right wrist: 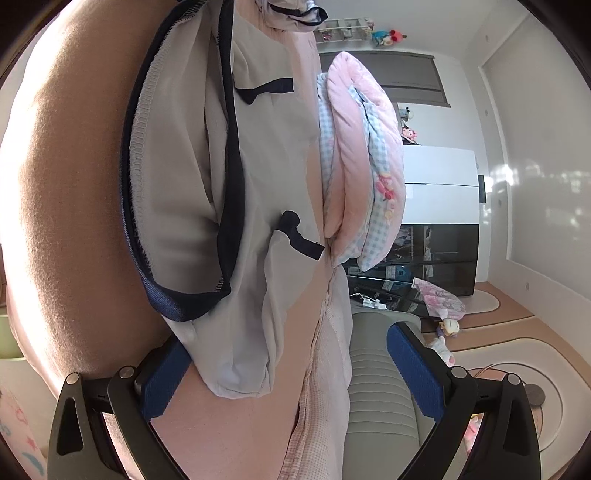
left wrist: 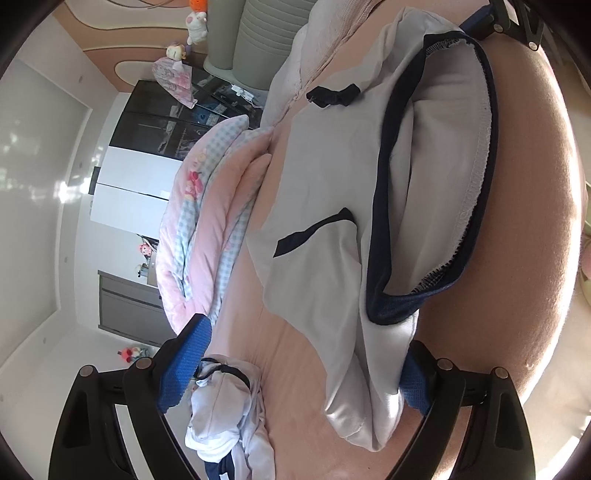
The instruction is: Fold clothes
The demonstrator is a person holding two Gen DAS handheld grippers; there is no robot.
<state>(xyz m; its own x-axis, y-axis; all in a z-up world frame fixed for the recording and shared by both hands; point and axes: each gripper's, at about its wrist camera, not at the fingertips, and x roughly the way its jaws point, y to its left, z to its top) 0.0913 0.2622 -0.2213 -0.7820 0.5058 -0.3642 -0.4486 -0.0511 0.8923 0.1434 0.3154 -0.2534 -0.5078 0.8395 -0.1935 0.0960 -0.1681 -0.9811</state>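
Observation:
Light grey shorts (left wrist: 325,192) with a navy waistband (left wrist: 380,206) and navy pocket trims lie spread on the pink bed sheet (left wrist: 517,221). My left gripper (left wrist: 301,373) is open wide at one end of the waist, where a grey corner (left wrist: 365,402) rests against its right pad. My right gripper (right wrist: 290,373) is open too, at the opposite end of the same shorts (right wrist: 280,184). Their other corner (right wrist: 240,369) lies beside its left pad (right wrist: 166,373). The black frame of the right gripper (left wrist: 513,22) shows at the top of the left wrist view.
A crumpled white and navy garment (left wrist: 229,410) lies on the sheet near the left gripper's left finger. A folded pink checked quilt (left wrist: 207,221) borders the shorts. Beyond it stand a padded grey headboard (right wrist: 380,387) and a dark glossy wardrobe (left wrist: 166,122).

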